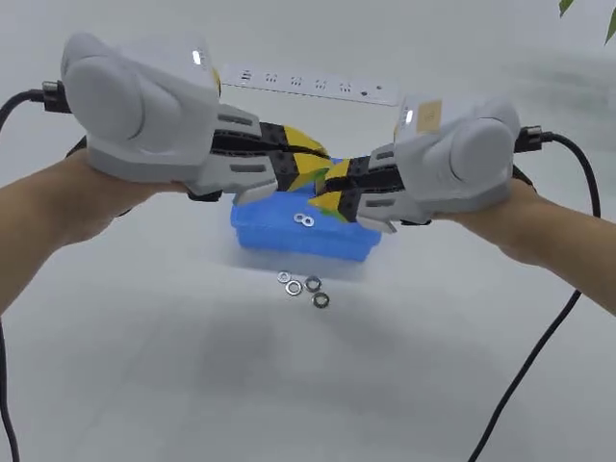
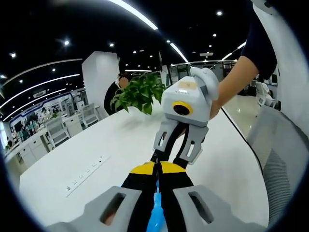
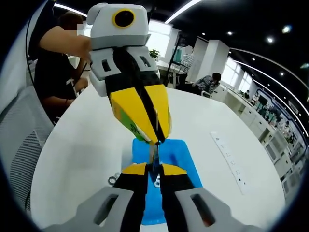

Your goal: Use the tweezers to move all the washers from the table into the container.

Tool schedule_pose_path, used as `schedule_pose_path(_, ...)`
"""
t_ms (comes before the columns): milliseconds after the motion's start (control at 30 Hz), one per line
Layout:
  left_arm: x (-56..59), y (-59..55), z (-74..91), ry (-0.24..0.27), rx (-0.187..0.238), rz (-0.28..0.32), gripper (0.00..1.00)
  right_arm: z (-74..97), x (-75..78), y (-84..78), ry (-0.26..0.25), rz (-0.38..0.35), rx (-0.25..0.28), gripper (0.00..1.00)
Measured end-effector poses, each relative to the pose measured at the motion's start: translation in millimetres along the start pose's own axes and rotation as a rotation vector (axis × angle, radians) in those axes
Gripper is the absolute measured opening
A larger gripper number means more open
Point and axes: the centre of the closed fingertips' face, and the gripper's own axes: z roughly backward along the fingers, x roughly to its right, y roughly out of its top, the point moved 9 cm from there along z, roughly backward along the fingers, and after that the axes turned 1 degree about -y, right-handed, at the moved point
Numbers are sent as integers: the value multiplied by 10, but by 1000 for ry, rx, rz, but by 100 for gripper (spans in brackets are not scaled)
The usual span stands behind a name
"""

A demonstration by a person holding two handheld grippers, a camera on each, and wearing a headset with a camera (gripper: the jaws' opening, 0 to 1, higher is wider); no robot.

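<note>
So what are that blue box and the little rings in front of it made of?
The blue box looks like plastic: one even, saturated colour with a soft sheen and rounded edges. The rings on the white table look like metal, probably steel. They are silvery grey with bright glints, though too small to judge the finish.

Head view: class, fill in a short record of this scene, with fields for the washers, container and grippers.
loose washers: four, on the table in front of the container
container: blue, open
stored washers: two, inside the container
left gripper: shut
right gripper: shut on thin tweezers
tips: meeting above the container
</note>
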Motion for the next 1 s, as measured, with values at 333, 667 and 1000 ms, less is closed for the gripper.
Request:
schedule_pose_path(333,-12,69,50,22,-13,-24,5,55,-19,21,-25,-101,-12,18)
schedule_pose_path(667,102,131,157,24,-29,-36,5,216,-109,-41,-60,-102,-34,38)
schedule_pose_path(1000,338,149,312,28,-20,-29,5,449,-358,-81,-34,-92,-14,58)
